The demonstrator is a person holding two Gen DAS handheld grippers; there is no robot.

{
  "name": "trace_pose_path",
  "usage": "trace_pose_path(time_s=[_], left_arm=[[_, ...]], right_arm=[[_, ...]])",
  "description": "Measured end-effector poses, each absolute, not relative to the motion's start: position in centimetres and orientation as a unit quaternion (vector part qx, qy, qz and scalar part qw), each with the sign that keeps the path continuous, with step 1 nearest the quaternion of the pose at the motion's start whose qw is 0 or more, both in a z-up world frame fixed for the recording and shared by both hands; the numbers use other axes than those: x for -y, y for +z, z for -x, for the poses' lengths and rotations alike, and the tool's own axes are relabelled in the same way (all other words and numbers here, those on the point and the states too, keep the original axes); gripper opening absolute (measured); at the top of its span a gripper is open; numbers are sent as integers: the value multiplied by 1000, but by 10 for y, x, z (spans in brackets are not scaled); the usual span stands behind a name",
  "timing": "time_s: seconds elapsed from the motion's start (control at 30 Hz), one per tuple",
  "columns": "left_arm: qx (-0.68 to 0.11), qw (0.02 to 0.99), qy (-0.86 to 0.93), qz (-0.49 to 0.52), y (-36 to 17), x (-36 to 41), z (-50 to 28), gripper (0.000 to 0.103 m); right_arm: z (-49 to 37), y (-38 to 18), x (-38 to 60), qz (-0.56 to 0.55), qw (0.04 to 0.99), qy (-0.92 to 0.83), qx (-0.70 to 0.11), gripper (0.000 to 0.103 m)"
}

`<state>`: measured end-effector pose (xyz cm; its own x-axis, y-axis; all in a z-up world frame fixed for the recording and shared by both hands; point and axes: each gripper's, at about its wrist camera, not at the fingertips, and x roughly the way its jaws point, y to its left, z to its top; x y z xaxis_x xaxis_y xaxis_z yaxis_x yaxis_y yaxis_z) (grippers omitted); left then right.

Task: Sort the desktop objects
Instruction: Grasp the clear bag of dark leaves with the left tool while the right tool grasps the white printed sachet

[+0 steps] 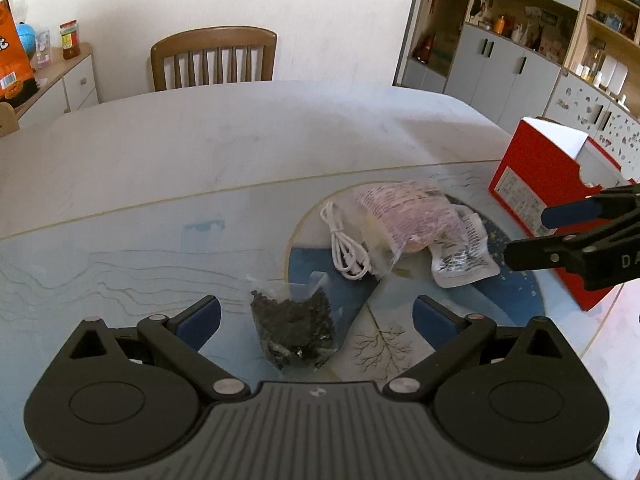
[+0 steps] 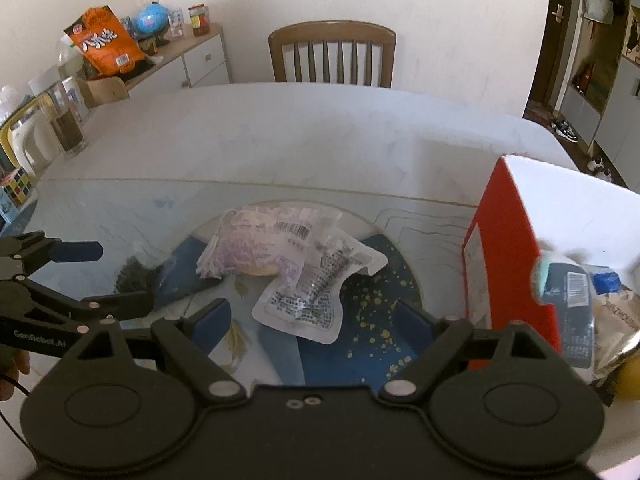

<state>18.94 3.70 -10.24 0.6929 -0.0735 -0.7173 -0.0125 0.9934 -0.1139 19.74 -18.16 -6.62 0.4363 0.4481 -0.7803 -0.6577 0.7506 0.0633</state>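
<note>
A clear bag of dark bits (image 1: 294,332) lies on the patterned mat between the wide-apart fingers of my left gripper (image 1: 316,316), which is open and not pressing on it. Beyond it lie a coiled white cable (image 1: 344,248), a pink-printed clear packet (image 1: 404,216) and a white sachet with black print (image 1: 464,256). My right gripper (image 2: 312,320) is open, hanging just over the white sachet (image 2: 308,300), with the pink packet (image 2: 264,240) behind it. An open red box (image 2: 508,248) at the right holds several packets (image 2: 568,300). The left gripper (image 2: 112,276) shows at the left by the dark bag (image 2: 134,276).
A wooden chair (image 1: 214,60) stands at the table's far side. A sideboard (image 2: 192,60) carries an orange snack bag (image 2: 104,40), a globe and jars. A glass jar (image 2: 64,120) and a puzzle cube (image 2: 16,186) sit at the table's left edge. Cabinets (image 1: 504,64) line the right wall.
</note>
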Motion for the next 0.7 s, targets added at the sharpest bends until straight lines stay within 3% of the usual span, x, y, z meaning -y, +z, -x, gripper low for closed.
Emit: trace_pose_path(time_s=[0.7], left_arm=[[-401, 915, 0, 45, -127, -42, -198, 102]], right_arm=[[-219, -109, 147, 140, 837, 310, -429, 88]])
